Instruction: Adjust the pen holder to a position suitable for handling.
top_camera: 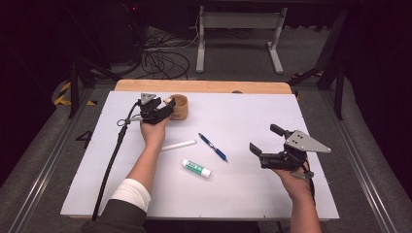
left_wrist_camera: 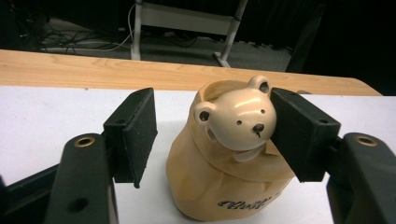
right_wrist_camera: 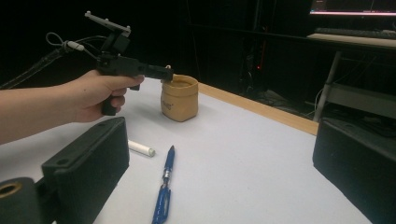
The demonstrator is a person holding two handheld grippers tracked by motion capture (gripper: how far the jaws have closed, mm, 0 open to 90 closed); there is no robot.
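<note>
A tan ceramic cup (top_camera: 180, 108) with a small bear head (left_wrist_camera: 238, 116) on its rim stands at the back of the white sheet. My left gripper (top_camera: 170, 104) reaches it from the left and is open, its jaws to either side of the bear head. In the left gripper view (left_wrist_camera: 212, 135) the right pad (left_wrist_camera: 296, 135) lies against the head, while the left pad (left_wrist_camera: 137, 133) stands well clear of the cup (left_wrist_camera: 219, 186). My right gripper (top_camera: 264, 138) hovers open at the right with nothing between its pads (right_wrist_camera: 93, 158). From there the cup (right_wrist_camera: 180, 99) and left gripper (right_wrist_camera: 166, 72) show farther off.
On the white sheet (top_camera: 243, 194) lie a blue pen (top_camera: 213, 146), a white stick (top_camera: 178, 145) and a glue stick (top_camera: 196, 168). The table's wooden edge (top_camera: 204, 86) runs behind the cup. A cable (top_camera: 111, 160) trails from the left gripper. A metal frame (top_camera: 238, 39) stands on the floor beyond.
</note>
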